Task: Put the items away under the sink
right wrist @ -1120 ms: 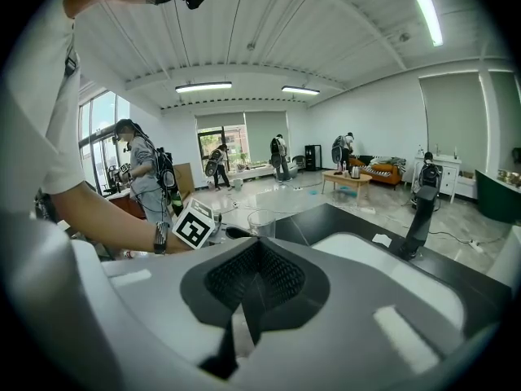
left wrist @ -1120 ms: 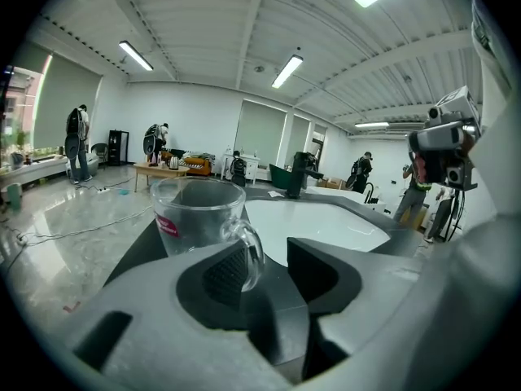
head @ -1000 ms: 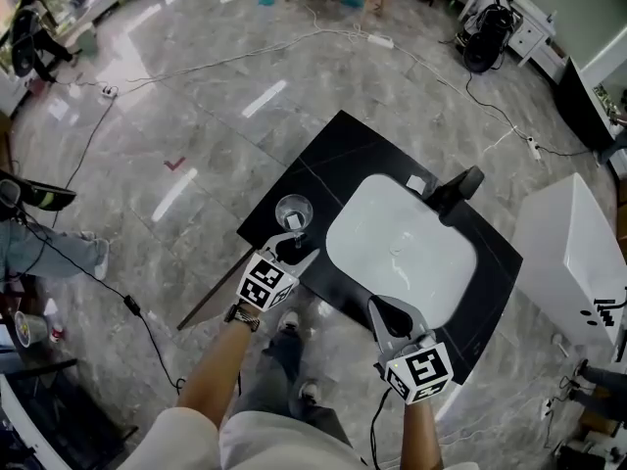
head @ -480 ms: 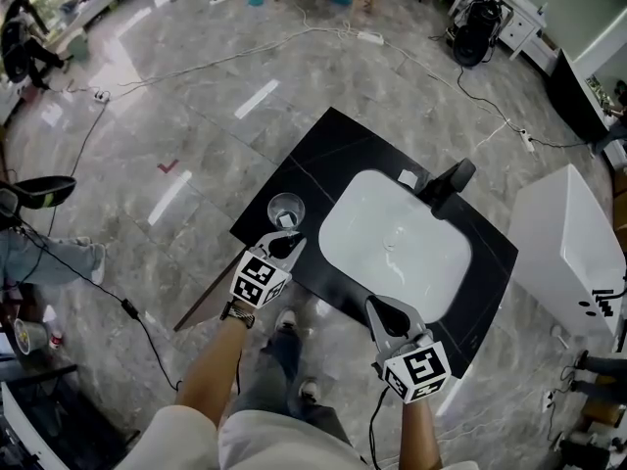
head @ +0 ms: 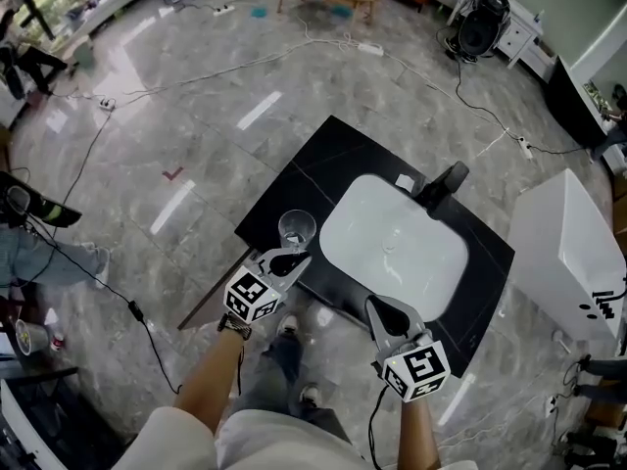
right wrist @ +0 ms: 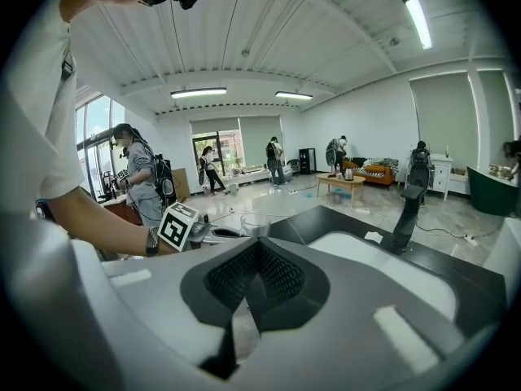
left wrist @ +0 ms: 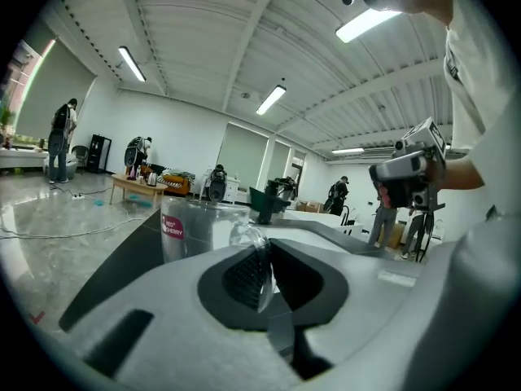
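Note:
A clear glass mug (head: 296, 228) with a small red label is at the near left corner of the black countertop (head: 328, 160). My left gripper (head: 292, 259) is shut on the mug's handle (left wrist: 259, 255); its jaws have just been closing, and the handle is pinched between the pads. In the left gripper view the mug's body (left wrist: 191, 228) rises just beyond my left gripper (left wrist: 262, 274). My right gripper (head: 384, 311) hovers at the front edge of the white sink basin (head: 392, 248). Its pads (right wrist: 273, 277) meet with nothing between them, and the mug (right wrist: 255, 221) shows ahead.
A black faucet (head: 443, 186) stands at the basin's far side beside a small white piece (head: 404, 181). A white cabinet (head: 568, 253) is to the right. Cables (head: 98, 145) trail over the grey marble floor; other people (right wrist: 140, 177) stand about the room.
The left gripper's jaws closed on the mug's handle, and gripper and mug shifted slightly toward the counter's near edge. The right gripper stayed where it was.

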Motion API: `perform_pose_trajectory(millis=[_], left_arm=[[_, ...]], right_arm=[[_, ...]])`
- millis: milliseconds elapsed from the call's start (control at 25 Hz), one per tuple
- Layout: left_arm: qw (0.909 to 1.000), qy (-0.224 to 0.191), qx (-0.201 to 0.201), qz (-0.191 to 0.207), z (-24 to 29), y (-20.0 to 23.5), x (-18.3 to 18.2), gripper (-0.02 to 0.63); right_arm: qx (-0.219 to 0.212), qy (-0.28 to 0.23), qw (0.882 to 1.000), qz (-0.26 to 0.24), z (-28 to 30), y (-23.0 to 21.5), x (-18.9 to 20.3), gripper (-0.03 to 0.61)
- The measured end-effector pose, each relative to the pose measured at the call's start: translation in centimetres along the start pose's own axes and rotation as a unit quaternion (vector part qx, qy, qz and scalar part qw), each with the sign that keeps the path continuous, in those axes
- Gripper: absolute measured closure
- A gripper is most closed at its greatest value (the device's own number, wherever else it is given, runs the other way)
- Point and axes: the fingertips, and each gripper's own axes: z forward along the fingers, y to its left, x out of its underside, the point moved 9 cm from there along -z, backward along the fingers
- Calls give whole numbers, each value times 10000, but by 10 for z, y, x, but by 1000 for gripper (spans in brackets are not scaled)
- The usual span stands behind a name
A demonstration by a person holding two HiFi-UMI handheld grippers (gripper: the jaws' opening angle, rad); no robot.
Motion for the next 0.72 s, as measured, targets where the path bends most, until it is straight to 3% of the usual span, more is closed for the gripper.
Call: perform_pose_trajectory(millis=[400,720], left_arm=[[9982,-248,-171,511,-43,-64,-41,603],[9955,-388,-368,787,-91,-153,-51,601]], right_arm=[[-119,-395,9988,-273,-42,30,-7,571],[-275,-702,9954,-595,-95,71,-7,571]])
